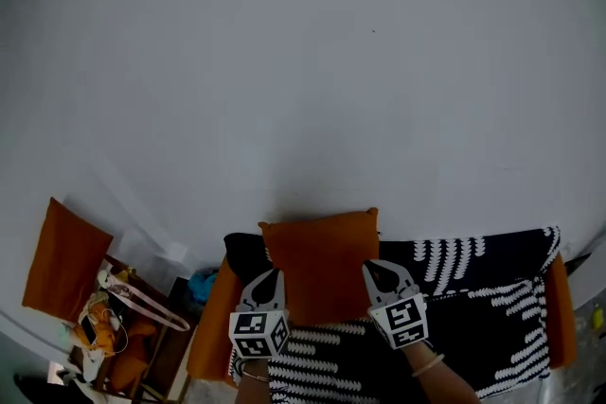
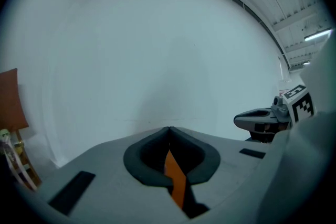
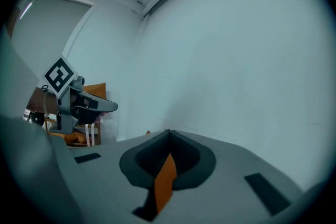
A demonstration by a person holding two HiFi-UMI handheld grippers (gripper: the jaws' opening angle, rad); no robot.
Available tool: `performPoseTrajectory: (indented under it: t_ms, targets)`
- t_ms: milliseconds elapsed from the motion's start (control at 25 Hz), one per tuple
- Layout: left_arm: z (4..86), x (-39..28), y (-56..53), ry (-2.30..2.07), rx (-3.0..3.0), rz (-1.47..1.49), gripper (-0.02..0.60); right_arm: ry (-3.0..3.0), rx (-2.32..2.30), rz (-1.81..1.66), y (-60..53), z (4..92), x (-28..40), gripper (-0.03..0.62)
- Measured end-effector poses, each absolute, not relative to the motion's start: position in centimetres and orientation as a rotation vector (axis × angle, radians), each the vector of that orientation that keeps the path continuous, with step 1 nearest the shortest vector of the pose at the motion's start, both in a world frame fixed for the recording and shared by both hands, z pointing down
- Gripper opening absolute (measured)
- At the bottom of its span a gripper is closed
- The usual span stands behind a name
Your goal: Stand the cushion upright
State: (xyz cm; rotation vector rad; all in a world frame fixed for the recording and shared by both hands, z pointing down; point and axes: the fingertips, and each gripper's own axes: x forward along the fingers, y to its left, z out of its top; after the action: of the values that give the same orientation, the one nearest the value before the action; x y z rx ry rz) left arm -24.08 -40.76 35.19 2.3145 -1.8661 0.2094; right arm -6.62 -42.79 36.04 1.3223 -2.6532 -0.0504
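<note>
Cushion: the orange cushion (image 1: 320, 265) is held up by its two sides, broad face to the head view, above the left end of the sofa (image 1: 492, 336) and close to the white wall (image 1: 303, 61). Whether its lower edge rests on the seat cannot be told.
Grip, left: the left claw (image 1: 269, 287) is closed tight on the cushion's left side. In the left gripper view a thin orange fold is pinched between the dark pads.
Grip, right: the right claw (image 1: 379, 275) is likewise clamped on the right side, with a narrow orange strip nipped between its pads.
Step in hand: the cushion is judged to be about to be set on edge against the wall.
Doing it well: both sides are best kept level, so that the bottom edge meets the seat squarely. The top is then leaned on the wall before either grip is let go, since only thin fabric is pinched and soft filling may sag or tip.
Materials: the cushion is squarish, matt and plump. The sofa's cover (image 1: 454, 255) is black cloth with rows of white dashes.
</note>
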Motion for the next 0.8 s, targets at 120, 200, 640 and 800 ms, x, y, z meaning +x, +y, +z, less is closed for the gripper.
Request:
performPoseTrajectory:
  t_ms: [120,200,640,800]
  targets:
    - [34.0,-23.2,-38.0,-1.87,2.318,0.175,0.02,-2.672,1.327,-0.067,-40.2,34.7,-6.2,0.008]
    - [33.2,-22.5,-36.3,-1.871,2.323,0.156,0.02,-2.685,1.33,-0.082,-38.6,33.9,-5.8,0.008]
    - [27.5,-16.5,-27.8,-1.907,2.394,0.059,0.02,-2.779,1.278,-0.186,-30.5,28.2,-3.3,0.008]
    - [25.1,-15.2,-25.4,-1.941,2.416,0.006,0.02,-2.804,1.256,-0.213,-28.3,26.4,-3.0,0.008]
